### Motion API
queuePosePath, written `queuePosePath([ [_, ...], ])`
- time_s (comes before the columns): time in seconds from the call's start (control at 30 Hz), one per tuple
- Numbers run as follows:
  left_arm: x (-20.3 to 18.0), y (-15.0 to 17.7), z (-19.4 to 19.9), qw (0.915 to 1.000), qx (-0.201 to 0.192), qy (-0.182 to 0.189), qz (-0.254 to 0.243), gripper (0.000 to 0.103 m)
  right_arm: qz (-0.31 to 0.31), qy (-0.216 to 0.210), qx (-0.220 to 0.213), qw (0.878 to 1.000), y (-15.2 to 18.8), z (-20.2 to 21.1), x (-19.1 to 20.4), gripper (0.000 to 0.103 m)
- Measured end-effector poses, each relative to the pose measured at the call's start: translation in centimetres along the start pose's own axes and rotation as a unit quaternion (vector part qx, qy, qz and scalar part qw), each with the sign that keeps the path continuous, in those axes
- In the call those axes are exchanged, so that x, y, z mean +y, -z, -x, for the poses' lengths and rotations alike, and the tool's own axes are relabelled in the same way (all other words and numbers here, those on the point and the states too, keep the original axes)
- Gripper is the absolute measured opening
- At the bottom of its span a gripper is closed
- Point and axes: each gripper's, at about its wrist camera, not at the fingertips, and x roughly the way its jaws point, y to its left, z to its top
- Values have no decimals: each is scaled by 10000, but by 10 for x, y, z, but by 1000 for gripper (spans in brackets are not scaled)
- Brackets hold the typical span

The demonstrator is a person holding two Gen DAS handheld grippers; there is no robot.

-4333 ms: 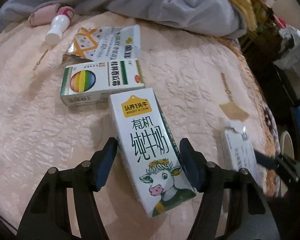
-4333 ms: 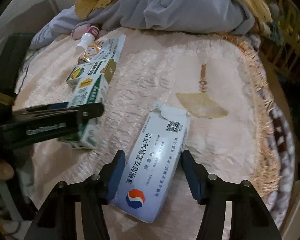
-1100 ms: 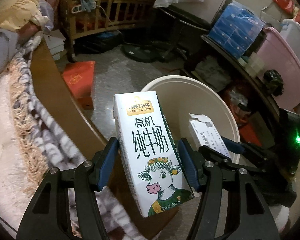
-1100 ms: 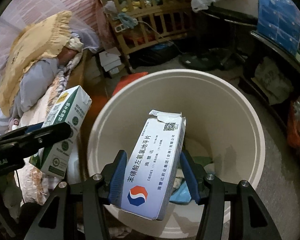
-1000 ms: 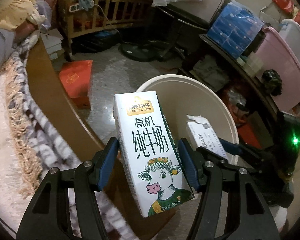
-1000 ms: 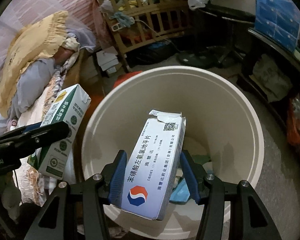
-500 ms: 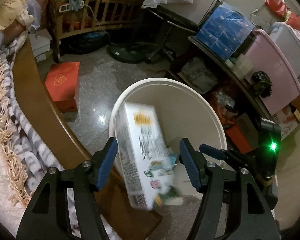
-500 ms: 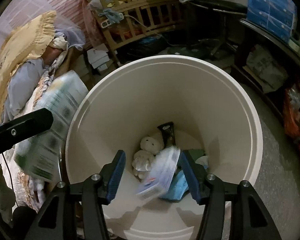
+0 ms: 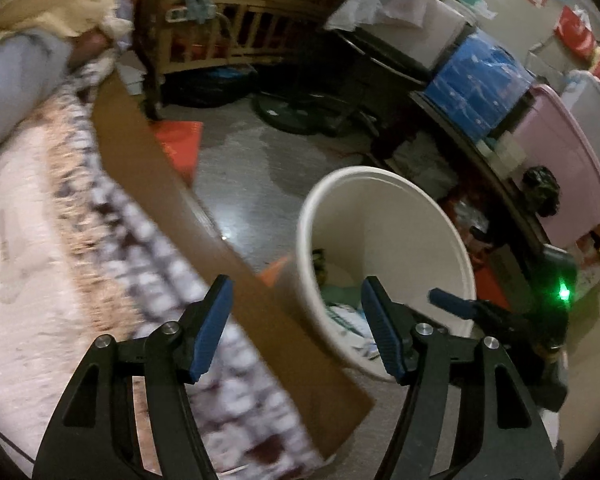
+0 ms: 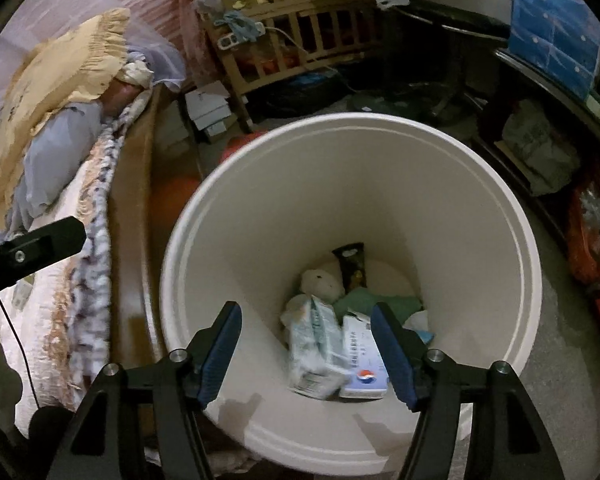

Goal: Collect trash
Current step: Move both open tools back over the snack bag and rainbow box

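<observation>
Trash bin [image 10: 520,280] holds the milk carton [image 10: 316,348] and medicine box [image 10: 364,360] (both lying flat); right gripper [image 10: 306,350] and left gripper [image 9: 296,326] gape empty, freed for more.

One bin, two boxes in it, two tongs above.

One white bin [image 10: 500,208] stands on the floor beside one bed [image 9: 40,240]. In the bin lie two cartons side by side: one milk carton [image 10: 316,344] and one medicine box [image 10: 364,364]. With them are one dark wrapper [image 10: 352,264], one pale soft toy [image 10: 320,282] and one green crumpled piece [image 10: 364,300]. Two tongs count: the left tongs [image 9: 296,328] and the right tongs [image 10: 306,354], each with two blue-padded fingers and nothing between them. One wooden cot [image 10: 300,40] stands behind.
</observation>
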Motion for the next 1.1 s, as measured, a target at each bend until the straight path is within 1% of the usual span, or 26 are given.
queuePosePath([
  [0.2,52,11,31,9982,-210,-503,256,65,279,-247,-140,9992,-8,11,38,67],
  [0.33,94,23,48,9944,-213,-923,471,65,562,-450,-158,9973,-12,11,75,68],
  [0.47,138,35,68,9894,-245,-1221,749,65,846,-695,-103,9939,-12,6,116,69],
  [0.63,185,47,95,9822,-324,-1617,903,65,1189,-934,18,9885,-11,-6,166,69],
  [0.77,232,59,117,9750,-354,-1925,1057,65,1507,-1120,141,9821,-9,-16,207,70],
  [0.83,258,66,130,9701,-374,-2081,1191,65,1626,-1200,184,9792,-9,-19,225,70],
  [0.93,313,77,157,9570,-482,-2387,1576,65,1856,-1315,245,9735,-9,-24,256,70],
  [1.0,343,83,173,9472,-592,-2583,1807,65,1998,-1342,269,9702,-7,-26,272,71],
  [1.03,366,87,182,9389,-674,-2735,1976,65,2073,-1361,284,9683,-7,-27,281,71],
  [1.1,392,91,189,9288,-726,-2893,2197,65,2186,-1400,313,9652,-6,-29,297,72],
])
